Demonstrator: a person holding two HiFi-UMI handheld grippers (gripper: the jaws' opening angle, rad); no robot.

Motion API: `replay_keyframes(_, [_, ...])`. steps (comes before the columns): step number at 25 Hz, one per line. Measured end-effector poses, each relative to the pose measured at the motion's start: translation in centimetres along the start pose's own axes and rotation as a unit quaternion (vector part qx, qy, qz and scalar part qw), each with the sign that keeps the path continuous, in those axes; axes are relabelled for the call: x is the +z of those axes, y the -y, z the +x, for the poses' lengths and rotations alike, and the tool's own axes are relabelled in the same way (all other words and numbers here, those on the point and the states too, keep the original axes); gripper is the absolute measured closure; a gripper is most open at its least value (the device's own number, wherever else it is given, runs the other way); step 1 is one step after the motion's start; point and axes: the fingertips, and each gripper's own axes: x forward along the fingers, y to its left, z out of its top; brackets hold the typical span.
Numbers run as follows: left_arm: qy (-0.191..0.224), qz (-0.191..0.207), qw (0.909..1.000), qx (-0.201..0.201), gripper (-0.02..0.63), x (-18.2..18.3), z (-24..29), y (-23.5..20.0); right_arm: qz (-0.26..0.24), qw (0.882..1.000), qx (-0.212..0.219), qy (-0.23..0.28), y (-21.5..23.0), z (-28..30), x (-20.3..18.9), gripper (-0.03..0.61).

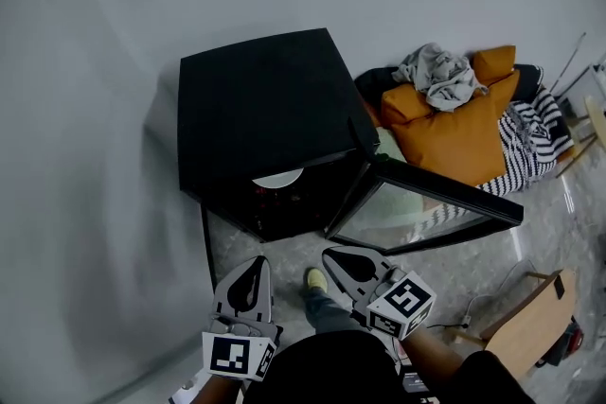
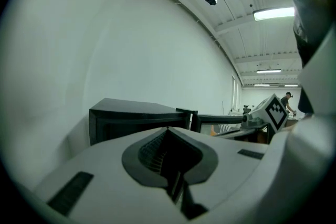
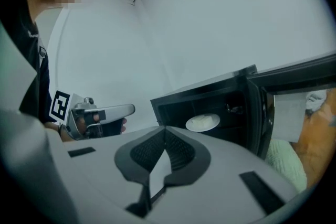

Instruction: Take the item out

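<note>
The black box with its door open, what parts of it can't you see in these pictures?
- Head view: the top of the black box hides most of the white plate; only its front rim shows.
- Right gripper view: what lies on the plate is too small to tell.
- Left gripper view: the left gripper covers the box's lower part, and the inside is dark.

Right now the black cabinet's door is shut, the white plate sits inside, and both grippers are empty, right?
No: the door of the black cabinet is open, as the head view shows. The white plate sits inside, and the left gripper and right gripper are empty.
</note>
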Motion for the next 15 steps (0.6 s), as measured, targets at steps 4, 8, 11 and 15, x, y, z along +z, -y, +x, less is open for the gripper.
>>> replay_keyframes(4, [-0.001, 0.01, 0.9999, 0.005, 0.604, 0.5, 1.9, -0.1, 0.017, 1.0, 0.004, -0.003, 2.1, 0.6, 0.8, 0.574])
replay_keyframes(8, [-0.011, 0.009, 0.9999, 0.01, 0.604, 0.3, 3.6, -0.5, 0.035, 0.999, 0.023, -0.002, 2.9, 1.4, 1.0, 0.574])
replay_keyframes(11, [-0.017, 0.007, 0.9997, 0.013, 0.605, 0.6, 4.8, -0.6, 0.019, 0.999, 0.031, -0.018, 3.2, 1.8, 1.2, 0.574])
replay_keyframes(15, [-0.018, 0.014, 0.9996, 0.015, 0.605, 1.9, 6.6, -1.2, 0.008, 0.999, 0.041, -0.027, 4.3, 2.6, 2.6, 0.574])
